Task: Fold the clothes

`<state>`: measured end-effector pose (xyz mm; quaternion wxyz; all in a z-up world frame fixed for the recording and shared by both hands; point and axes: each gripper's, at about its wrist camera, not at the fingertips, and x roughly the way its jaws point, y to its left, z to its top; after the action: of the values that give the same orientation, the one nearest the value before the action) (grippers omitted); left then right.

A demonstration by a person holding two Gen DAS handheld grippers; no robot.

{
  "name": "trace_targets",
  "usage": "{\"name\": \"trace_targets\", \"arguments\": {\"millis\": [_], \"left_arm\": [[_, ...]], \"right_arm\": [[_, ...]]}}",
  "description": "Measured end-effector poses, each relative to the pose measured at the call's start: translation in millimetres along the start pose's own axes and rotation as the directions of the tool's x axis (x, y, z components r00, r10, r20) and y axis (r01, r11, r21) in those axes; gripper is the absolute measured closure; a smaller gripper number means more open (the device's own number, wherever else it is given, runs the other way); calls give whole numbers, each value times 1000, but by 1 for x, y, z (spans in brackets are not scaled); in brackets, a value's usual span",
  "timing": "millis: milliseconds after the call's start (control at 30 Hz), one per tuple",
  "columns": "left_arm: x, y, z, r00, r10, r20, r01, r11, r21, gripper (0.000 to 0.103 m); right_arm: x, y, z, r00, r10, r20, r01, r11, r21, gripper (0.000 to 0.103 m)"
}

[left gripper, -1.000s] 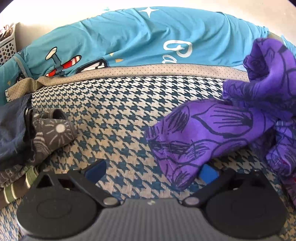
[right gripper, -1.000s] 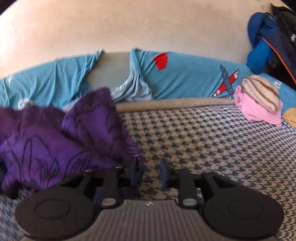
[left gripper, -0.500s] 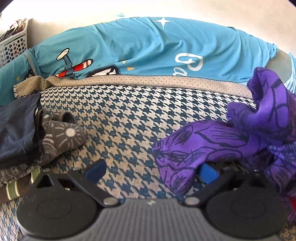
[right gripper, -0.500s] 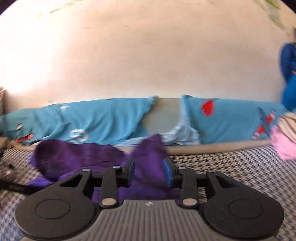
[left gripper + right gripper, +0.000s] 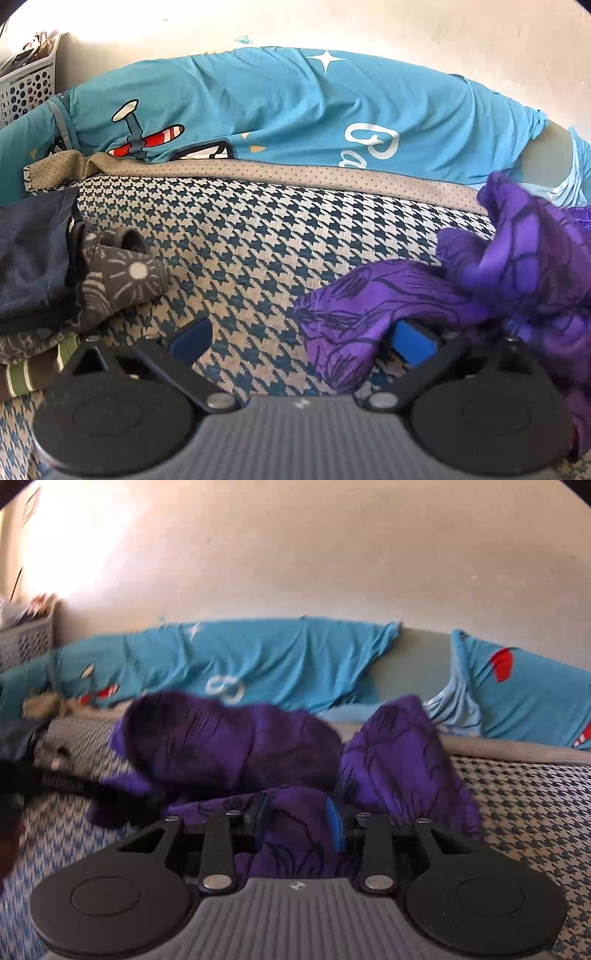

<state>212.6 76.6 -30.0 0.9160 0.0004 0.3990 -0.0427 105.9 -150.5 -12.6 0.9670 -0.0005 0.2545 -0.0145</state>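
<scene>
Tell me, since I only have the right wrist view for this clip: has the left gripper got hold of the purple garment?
Observer: No. The left gripper is wide open, and the purple garment only drapes over one blue finger pad.
Operator: What is the dark blur at my left edge?
Observer: Other clothes lying on the houndstooth bed cover: a navy piece with a grey sunburst-print piece against it.
Operator: Anything under those?
Observer: A brown garment with green and pale stripes shows at the bottom of that pile.
</scene>
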Motion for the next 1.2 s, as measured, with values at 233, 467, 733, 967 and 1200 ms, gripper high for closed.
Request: {"name": "trace_targets", "arguments": {"millis": [233, 467, 733, 967, 1200], "left_arm": [[-2, -2, -1, 1000, 0, -10, 0, 1000, 11, 0], [-7, -5, -3, 1000, 7, 2, -7, 1000, 25, 0], [-12, -7, -2, 999, -2, 32, 1, 999, 33, 0], [-7, -8, -3, 1000, -8, 15, 8, 1000, 29, 0], [-4, -4, -4, 1000, -15, 5, 15, 999, 28, 0]], "right_arm": [[1, 11, -21, 995, 11, -100, -23, 993, -114, 71], [-14, 15, -29, 996, 11, -89, -28, 980, -195, 69], [-30, 24, -30, 998, 55, -11, -56, 971, -231, 51], [-20, 50, -33, 999, 45, 27, -32, 936, -351, 39], [4, 72, -44, 999, -40, 31, 50, 888, -456, 38]]}}
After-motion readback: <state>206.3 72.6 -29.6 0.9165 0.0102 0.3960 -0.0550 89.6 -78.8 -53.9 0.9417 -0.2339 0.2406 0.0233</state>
